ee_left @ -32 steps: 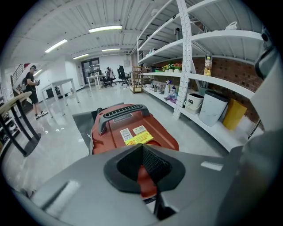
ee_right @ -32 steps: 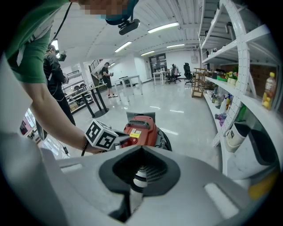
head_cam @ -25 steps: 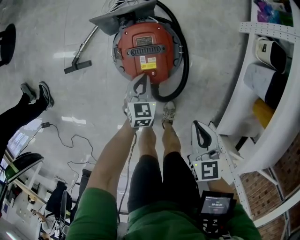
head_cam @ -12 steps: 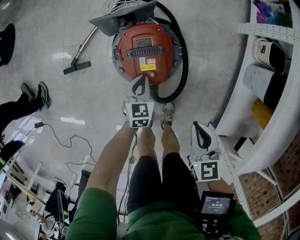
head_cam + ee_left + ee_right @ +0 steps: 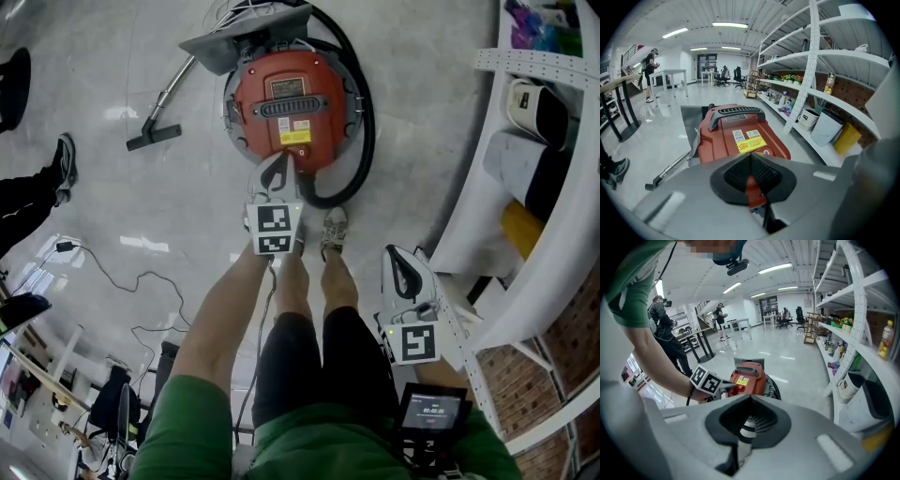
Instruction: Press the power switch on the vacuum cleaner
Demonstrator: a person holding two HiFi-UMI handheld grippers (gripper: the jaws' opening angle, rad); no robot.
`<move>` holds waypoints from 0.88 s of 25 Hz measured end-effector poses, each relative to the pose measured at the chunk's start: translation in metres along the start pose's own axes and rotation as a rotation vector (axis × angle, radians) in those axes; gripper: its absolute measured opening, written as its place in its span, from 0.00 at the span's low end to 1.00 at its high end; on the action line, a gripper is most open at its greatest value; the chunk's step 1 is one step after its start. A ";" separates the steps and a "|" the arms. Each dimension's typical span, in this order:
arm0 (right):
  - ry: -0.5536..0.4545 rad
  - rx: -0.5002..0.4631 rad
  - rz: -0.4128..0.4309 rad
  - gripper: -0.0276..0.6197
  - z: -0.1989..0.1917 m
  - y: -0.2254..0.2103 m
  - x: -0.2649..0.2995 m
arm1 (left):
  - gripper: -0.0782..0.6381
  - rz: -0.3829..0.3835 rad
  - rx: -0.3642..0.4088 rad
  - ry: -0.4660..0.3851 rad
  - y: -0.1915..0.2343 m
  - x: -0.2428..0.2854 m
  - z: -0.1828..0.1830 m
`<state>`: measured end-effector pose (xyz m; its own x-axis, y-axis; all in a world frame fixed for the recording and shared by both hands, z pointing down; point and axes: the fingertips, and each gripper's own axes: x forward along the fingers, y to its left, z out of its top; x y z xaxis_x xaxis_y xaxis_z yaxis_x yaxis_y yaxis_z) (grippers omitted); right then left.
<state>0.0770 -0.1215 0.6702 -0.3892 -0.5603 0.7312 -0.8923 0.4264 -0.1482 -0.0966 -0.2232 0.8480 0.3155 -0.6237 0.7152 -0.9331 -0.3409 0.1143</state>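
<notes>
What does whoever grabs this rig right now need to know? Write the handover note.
Left tongs: shut, empty, tip at the near edge of the red vacuum cleaner, beside the round button that looks like its power switch. Contact cannot be confirmed.
Right tongs: shut, empty, held low beside the white shelf.
Done: left tongs lined up at the switch.
Left: press the switch, probably with the left tip.

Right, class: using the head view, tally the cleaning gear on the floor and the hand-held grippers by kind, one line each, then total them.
red vacuum cleaner: 1
black hose: 1
floor nozzle: 1
grippers: 2 (left gripper, right gripper)
Total: 5
</notes>
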 end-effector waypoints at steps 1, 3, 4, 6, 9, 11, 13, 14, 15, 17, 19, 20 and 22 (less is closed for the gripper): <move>-0.005 -0.007 0.001 0.05 0.000 0.000 0.000 | 0.12 0.000 0.000 0.001 0.000 0.000 0.000; -0.017 -0.021 0.004 0.05 0.001 0.000 0.000 | 0.12 0.002 0.002 0.001 0.000 0.000 0.000; -0.019 -0.022 0.004 0.05 0.001 0.001 -0.001 | 0.12 0.002 0.003 0.000 0.000 0.000 0.000; -0.015 -0.018 0.003 0.05 0.002 0.002 -0.002 | 0.12 0.002 0.002 0.000 0.000 -0.001 0.000; -0.024 -0.024 0.001 0.05 0.004 0.001 -0.003 | 0.12 0.003 -0.006 0.015 0.001 0.000 0.000; -0.032 -0.026 0.002 0.05 0.007 0.001 -0.005 | 0.12 0.014 -0.010 0.017 0.003 -0.002 0.005; -0.040 -0.027 0.001 0.05 0.012 0.001 -0.008 | 0.12 0.022 -0.004 -0.007 0.005 -0.010 0.014; -0.049 -0.031 -0.001 0.05 0.016 0.001 -0.010 | 0.12 0.025 0.000 -0.021 0.005 -0.014 0.021; -0.061 -0.036 -0.003 0.05 0.021 0.001 -0.012 | 0.12 0.029 0.002 -0.033 0.005 -0.020 0.027; -0.088 -0.041 -0.006 0.05 0.032 0.002 -0.018 | 0.12 0.038 0.002 -0.054 0.006 -0.033 0.039; -0.118 -0.050 -0.003 0.05 0.047 0.005 -0.026 | 0.12 0.050 0.000 -0.075 0.006 -0.051 0.052; -0.129 -0.051 -0.001 0.05 0.054 0.007 -0.030 | 0.12 0.055 0.000 -0.086 0.006 -0.060 0.059; -0.150 -0.058 0.004 0.05 0.068 0.011 -0.040 | 0.12 0.061 -0.001 -0.109 0.004 -0.080 0.072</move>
<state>0.0670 -0.1423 0.5940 -0.4264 -0.6564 0.6223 -0.8776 0.4669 -0.1089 -0.1134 -0.2259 0.7416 0.2748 -0.7159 0.6418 -0.9513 -0.2992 0.0735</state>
